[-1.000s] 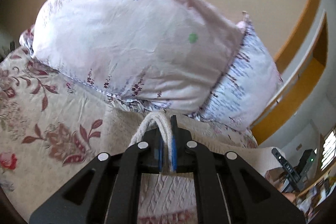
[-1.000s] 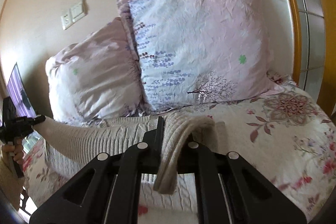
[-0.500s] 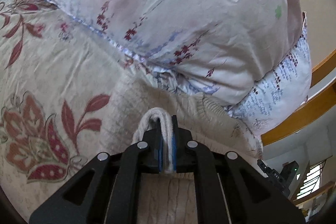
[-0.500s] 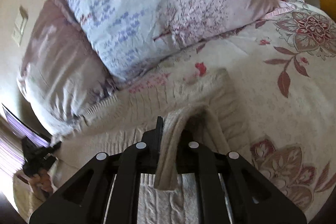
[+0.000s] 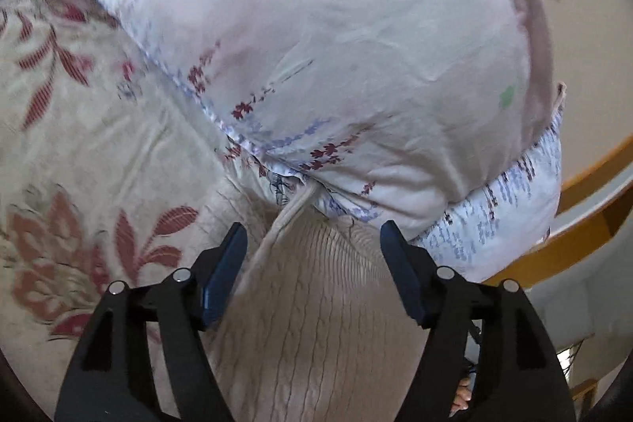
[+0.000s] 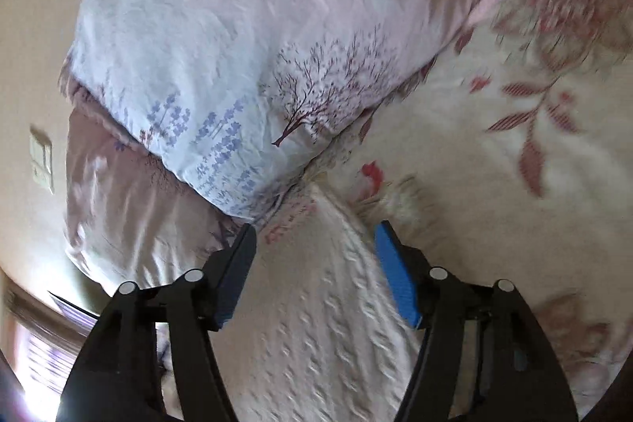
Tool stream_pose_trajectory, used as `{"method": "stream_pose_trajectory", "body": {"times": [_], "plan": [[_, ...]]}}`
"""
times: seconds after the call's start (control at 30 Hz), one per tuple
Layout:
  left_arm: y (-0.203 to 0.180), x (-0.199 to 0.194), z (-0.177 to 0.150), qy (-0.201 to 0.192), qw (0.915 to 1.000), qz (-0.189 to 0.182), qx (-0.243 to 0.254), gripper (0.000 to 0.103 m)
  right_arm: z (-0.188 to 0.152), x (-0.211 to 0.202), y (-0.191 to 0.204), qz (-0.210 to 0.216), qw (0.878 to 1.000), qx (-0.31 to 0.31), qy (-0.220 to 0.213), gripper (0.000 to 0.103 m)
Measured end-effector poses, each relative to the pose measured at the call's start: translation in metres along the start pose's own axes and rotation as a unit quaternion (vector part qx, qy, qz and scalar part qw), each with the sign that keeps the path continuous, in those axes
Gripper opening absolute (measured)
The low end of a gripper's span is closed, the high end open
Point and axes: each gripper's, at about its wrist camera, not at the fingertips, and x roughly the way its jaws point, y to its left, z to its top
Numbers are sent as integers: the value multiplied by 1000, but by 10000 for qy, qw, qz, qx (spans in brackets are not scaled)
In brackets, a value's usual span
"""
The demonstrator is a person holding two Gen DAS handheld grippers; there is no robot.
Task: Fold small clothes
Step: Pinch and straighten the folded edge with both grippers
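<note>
Bedroom in a home. Bed spread with cream floral bedcover (image 5: 79, 129), red leaf and flower print. Two plump pillows at the head: pale pink floral pillow (image 5: 336, 46), blue-white pillow with tree and lavender print (image 6: 221, 66). Beige painted wall with white light switch (image 6: 41, 161). Orange wooden trim (image 5: 593, 165). Cream cable-knit sweater (image 5: 316, 303) laid on the bed.

sweater (image 5: 316, 303) beige cable-knit | pillow (image 5: 336, 46) pink floral | bedspread (image 5: 99, 145) cream, red leaves
</note>
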Motion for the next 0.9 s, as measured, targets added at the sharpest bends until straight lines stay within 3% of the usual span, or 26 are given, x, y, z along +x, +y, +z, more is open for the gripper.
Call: {"method": "stream_pose_trajectory", "body": {"times": [0.13,0.33,0.47,0.63,0.7,0.77,0.9], "plan": [[-12,-22,-17,-28,9954,395,870,65,-9,-31,4,-550,9948,-831,-215,48],[-9,-35,-48,200,9842,848,1545,56,-31,-43,-1,-945,9829,-1575,130,43],[0,-34,-57,311,9807,1057,1612,49,-45,-39,0,-1152,9750,-1879,293,41],[5,-27,-66,485,9785,1131,1652,34,-63,-24,2,-1495,9602,-2298,533,24],[7,-25,-68,583,9790,1074,1631,20,-65,-27,2,-1475,9604,-2322,453,14],[10,-24,-69,653,9806,982,1568,10,-64,-32,2,-1389,9634,-2255,404,12],[12,-27,-68,639,9821,896,1529,8,-67,-41,7,-1310,9640,-2292,331,8]]}}
